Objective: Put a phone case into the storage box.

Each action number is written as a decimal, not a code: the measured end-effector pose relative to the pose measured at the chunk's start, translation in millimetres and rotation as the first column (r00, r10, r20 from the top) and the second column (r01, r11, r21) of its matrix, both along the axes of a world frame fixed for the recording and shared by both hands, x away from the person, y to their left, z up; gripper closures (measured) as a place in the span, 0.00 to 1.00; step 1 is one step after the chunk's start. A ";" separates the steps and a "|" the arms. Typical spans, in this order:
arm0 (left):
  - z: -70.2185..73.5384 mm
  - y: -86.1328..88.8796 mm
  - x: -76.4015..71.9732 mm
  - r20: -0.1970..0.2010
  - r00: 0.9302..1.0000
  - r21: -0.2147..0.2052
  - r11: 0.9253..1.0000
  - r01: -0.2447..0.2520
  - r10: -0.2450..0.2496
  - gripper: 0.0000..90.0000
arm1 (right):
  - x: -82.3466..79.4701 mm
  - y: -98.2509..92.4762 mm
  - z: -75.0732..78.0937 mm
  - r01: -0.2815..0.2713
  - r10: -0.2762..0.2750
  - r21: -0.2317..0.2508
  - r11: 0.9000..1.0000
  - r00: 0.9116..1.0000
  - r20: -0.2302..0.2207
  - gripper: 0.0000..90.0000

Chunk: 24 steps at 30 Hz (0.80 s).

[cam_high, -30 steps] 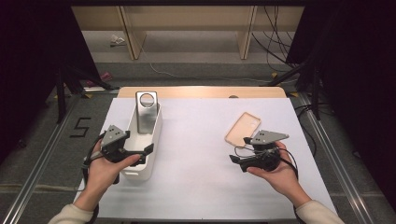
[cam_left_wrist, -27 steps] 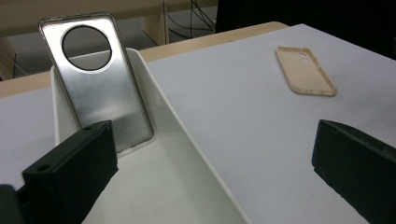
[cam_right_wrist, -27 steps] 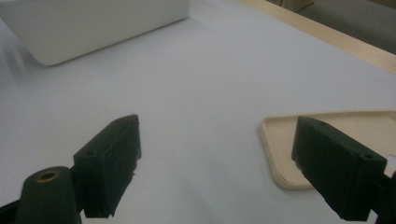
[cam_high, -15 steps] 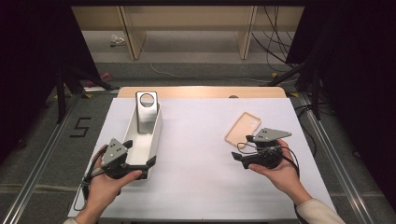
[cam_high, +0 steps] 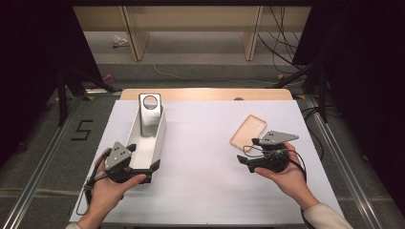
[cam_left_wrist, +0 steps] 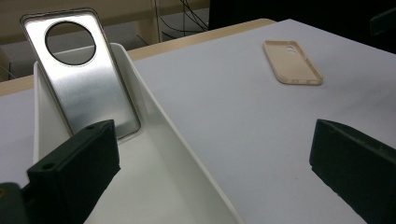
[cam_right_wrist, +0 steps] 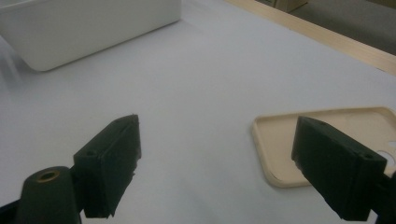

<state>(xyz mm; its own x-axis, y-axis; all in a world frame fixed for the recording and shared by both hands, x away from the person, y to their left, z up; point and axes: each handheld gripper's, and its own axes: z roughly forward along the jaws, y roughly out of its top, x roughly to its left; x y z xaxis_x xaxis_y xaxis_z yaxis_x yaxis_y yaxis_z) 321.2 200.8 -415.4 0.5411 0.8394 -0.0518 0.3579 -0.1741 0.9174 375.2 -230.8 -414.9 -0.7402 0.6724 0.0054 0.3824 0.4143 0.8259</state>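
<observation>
A white tray (cam_high: 158, 131) lies lengthwise at the table's left. A silver plate with a round hole (cam_high: 149, 110) leans upright against the tray's far end. The beige phone case (cam_high: 248, 132) lies hollow side up at right of centre. My left gripper (cam_high: 141, 168) sits at the tray's near end, open and holding nothing. In the left gripper view its wide-apart jaws straddle the tray's right wall (cam_left_wrist: 182, 140), with the plate (cam_left_wrist: 84, 79) ahead and the case (cam_left_wrist: 292, 63) far right. My right gripper (cam_high: 244, 161) is open just near of the case (cam_right_wrist: 289, 140) and grips nothing.
A white sheet (cam_high: 205, 181) covers the table; a strip of bare wood (cam_high: 205, 94) shows along its far edge. Beyond it are floor, cables and shelf legs. The tray's side (cam_right_wrist: 84, 28) shows far off in the right gripper view.
My left gripper has drawn back from beside the tray's middle to its near end. The right gripper, tray, plate and case have stayed put.
</observation>
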 end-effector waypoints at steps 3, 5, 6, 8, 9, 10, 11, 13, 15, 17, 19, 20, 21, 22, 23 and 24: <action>1.0 -0.3 0.1 0.004 1.000 -0.009 1.000 -0.001 0.001 0.01 | 0.8 0.3 0.8 0.003 -0.003 -0.002 1.000 1.000 0.000 0.18; 1.3 -1.0 0.3 0.004 1.000 -0.017 1.000 0.003 -0.003 0.01 | 2.7 0.7 0.9 0.010 -0.010 -0.002 1.000 1.000 -0.001 0.19; 1.3 -1.5 0.4 0.004 1.000 -0.018 1.000 0.006 -0.006 0.01 | 3.8 1.0 0.9 0.014 -0.014 -0.002 1.000 1.000 -0.003 0.19; 0.9 -2.1 0.2 0.004 1.000 -0.019 1.000 0.008 -0.008 0.01 | 6.5 1.3 0.6 0.022 -0.022 -0.005 1.000 1.000 -0.010 0.23; 0.8 -2.5 0.2 0.003 1.000 -0.022 1.000 0.009 -0.009 0.01 | 7.9 1.4 0.3 0.027 -0.027 -0.008 1.000 1.000 -0.012 0.24; 0.6 -2.9 0.2 0.003 1.000 -0.025 1.000 0.009 -0.009 0.02 | 9.2 1.6 0.1 0.032 -0.033 -0.009 0.999 0.999 -0.020 0.27; 0.4 -3.2 0.3 0.002 1.000 -0.029 1.000 0.008 -0.008 0.02 | 10.4 1.8 -0.1 0.044 -0.044 -0.015 0.999 0.999 -0.026 0.30; 0.1 -3.5 0.5 -0.001 1.000 -0.033 0.999 0.008 -0.008 0.02 | 13.9 1.7 -0.6 0.066 -0.067 -0.028 0.997 0.997 -0.034 0.38; -0.1 -3.7 0.8 0.001 1.000 -0.029 1.000 0.007 -0.007 0.02 | 18.2 1.2 -1.9 0.092 -0.094 -0.044 0.995 0.994 -0.049 0.48; -0.4 -3.6 1.1 0.003 1.000 -0.028 1.000 0.007 -0.007 0.02 | 23.3 0.2 -4.7 0.117 -0.122 -0.062 0.991 0.990 -0.077 0.58; -1.2 -3.3 1.2 0.000 1.000 -0.029 1.000 0.005 -0.005 0.02 | 29.0 -1.7 -7.2 0.134 -0.143 -0.089 0.987 0.985 -0.101 0.68; -1.5 -3.1 1.6 -0.002 1.000 -0.030 1.000 0.005 -0.005 0.02 | 32.1 -2.5 -8.1 0.141 -0.153 -0.107 0.984 0.981 -0.116 0.74; -1.7 -2.7 1.8 -0.002 1.000 -0.029 1.000 0.003 -0.003 0.03 | 35.3 -3.1 -9.0 0.145 -0.160 -0.117 0.982 0.978 -0.134 0.80; -1.9 -2.3 2.1 0.001 1.000 -0.026 1.000 0.001 -0.001 0.03 | 38.7 -3.6 -10.2 0.143 -0.161 -0.128 0.981 0.975 -0.149 0.84; -2.0 -1.6 2.4 0.003 1.000 -0.024 1.000 -0.001 0.001 0.03 | 42.0 -3.9 -11.3 0.146 -0.168 -0.140 0.979 0.973 -0.161 0.89; -2.1 -0.9 2.7 0.004 1.000 -0.025 1.000 -0.002 0.002 0.03 | 45.1 -4.0 -12.6 0.150 -0.174 -0.150 0.977 0.970 -0.169 0.92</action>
<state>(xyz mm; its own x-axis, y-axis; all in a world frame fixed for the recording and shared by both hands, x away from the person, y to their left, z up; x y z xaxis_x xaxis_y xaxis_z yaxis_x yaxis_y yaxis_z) 323.8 199.8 -417.5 0.5393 0.8391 -0.0711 0.3550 -0.1500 0.9228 420.4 -234.8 -427.4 -0.6164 0.7869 0.0301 0.5912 0.4372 0.6778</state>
